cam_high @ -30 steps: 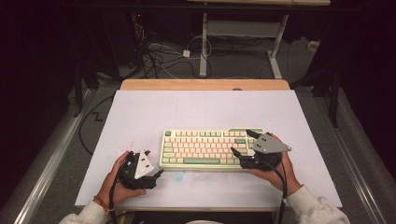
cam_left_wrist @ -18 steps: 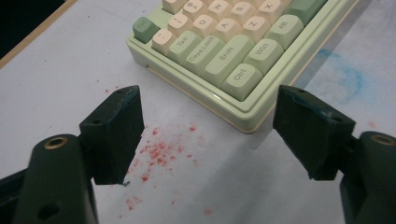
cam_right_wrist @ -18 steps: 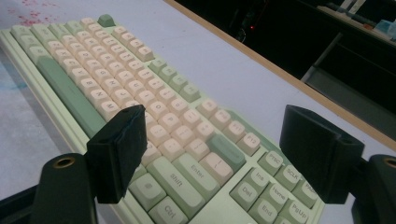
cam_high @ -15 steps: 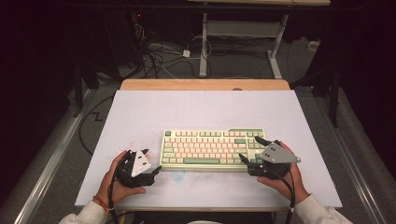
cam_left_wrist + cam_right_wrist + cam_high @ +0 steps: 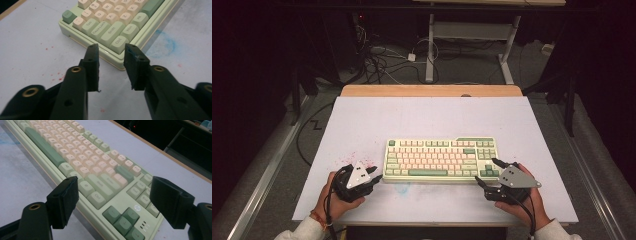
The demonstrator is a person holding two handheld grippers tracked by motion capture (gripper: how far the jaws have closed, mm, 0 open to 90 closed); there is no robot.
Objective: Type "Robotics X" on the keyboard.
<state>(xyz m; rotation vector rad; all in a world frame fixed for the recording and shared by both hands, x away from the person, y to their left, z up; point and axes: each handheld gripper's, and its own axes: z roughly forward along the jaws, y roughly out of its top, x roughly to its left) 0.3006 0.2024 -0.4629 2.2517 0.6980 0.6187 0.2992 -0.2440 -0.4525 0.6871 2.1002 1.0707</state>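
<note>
Keyboard (image 5: 441, 160) lying long axis left-to-right at mid-table between the two grippers: left gripper (image 5: 371, 178), jaws narrowly parted, at its near-left corner; right gripper (image 5: 488, 172), jaws wide, at its near-right corner

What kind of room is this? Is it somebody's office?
Probably a lab or workshop, not a normal office. The table is stained with paint specks, loose cables tangle on the floor behind it, and each hand holds a hand-held gripper beside the keyboard.

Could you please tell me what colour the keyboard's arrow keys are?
Dark green arrow keys, clearest in the right gripper view.
</note>
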